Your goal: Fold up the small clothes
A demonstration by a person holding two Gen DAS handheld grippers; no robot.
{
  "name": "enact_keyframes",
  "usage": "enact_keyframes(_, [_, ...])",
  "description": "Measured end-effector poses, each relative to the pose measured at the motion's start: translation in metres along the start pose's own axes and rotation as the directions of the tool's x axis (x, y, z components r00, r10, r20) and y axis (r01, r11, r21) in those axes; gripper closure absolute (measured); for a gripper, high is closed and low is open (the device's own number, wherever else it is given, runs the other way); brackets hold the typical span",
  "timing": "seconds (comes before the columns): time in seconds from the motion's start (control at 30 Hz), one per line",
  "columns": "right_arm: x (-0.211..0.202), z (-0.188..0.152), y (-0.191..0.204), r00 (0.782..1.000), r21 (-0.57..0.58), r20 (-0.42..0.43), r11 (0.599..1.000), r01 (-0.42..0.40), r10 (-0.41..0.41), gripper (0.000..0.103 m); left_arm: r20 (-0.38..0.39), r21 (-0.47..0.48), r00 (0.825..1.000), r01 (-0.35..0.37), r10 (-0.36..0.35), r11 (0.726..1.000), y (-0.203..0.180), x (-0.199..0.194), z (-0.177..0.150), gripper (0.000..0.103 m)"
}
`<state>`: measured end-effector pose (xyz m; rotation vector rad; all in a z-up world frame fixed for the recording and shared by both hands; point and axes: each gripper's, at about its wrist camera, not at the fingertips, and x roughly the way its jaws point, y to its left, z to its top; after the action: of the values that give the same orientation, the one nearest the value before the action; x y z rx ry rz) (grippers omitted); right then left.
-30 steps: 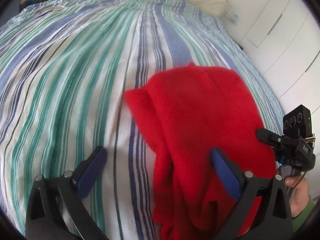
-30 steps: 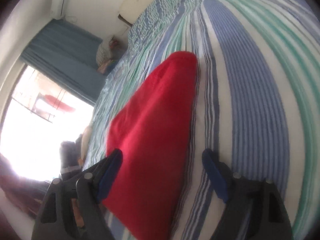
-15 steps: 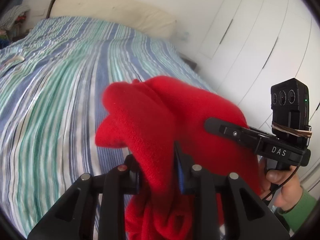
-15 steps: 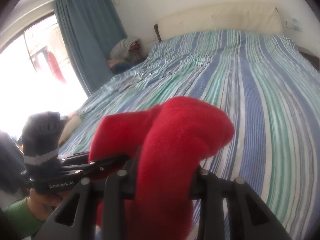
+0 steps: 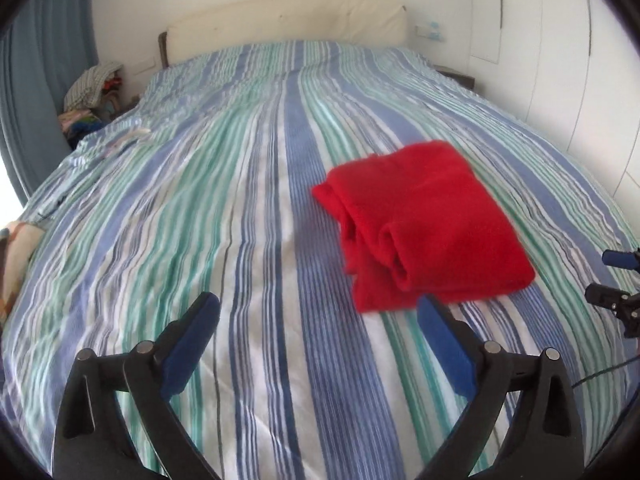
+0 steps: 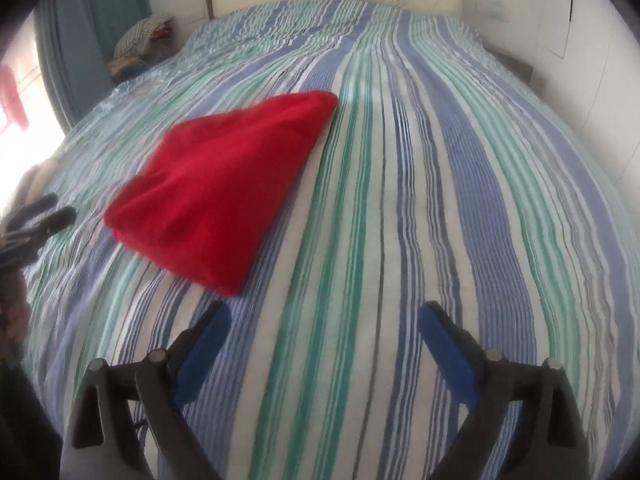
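Lying folded at two o'clock from the spread, empty left tongs [image 5: 316, 330], the red garment [image 5: 424, 220] could unroll if the equally spread right tongs [image 6: 324, 334] snag its loose rolled edge on the striped bedspread [image 5: 200, 220].

A folded red fleece garment [image 6: 224, 188] lies on the bed cover with blue, green and white stripes [image 6: 420, 200], at ten o'clock from the right gripper [image 6: 322, 332]. The gripper's blue-padded jaws are spread wide, holding nothing, apart from the garment.

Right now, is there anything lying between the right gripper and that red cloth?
Nothing but striped bedspread. In the right wrist view the open right gripper sits short of the red cloth.
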<state>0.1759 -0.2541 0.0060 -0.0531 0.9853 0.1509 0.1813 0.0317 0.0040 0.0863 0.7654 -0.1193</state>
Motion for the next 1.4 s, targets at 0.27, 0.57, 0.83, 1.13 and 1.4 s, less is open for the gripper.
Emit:
enact_keyframes(0.27, [-0.09, -0.044, 0.062, 0.996, -0.043, 0.092, 0.999, 0.011, -0.007, 0.001, -0.048, -0.071, 0.99, -0.133, 0.13, 0.989, -0.017, -0.061, -0.02, 0.001])
enact_keyframes(0.57, [-0.137, -0.058, 0.091, 0.993, -0.008, 0.112, 0.999, 0.042, -0.041, 0.001, -0.037, -0.052, 0.99, -0.135, 0.133, 0.99, -0.034, -0.109, -0.045, 0.001])
enact_keyframes(0.83, [-0.16, -0.067, 0.106, 0.994, 0.007, 0.106, 0.999, 0.037, -0.038, 0.001, -0.048, -0.08, 0.995, -0.092, 0.088, 0.993, -0.033, -0.12, -0.049, 0.001])
enact_keyframes(1.13, [-0.158, -0.069, 0.112, 0.994, -0.004, 0.097, 0.999, 0.042, -0.041, 0.001, -0.051, -0.054, 0.991, -0.125, 0.123, 0.991, -0.039, -0.122, -0.052, 0.001])
enact_keyframes(1.4, [-0.153, -0.069, 0.112, 0.994, -0.013, 0.094, 0.999, 0.05, -0.048, 0.001, -0.027, -0.067, 0.993, -0.116, 0.114, 0.991, -0.039, -0.125, -0.053, 0.0])
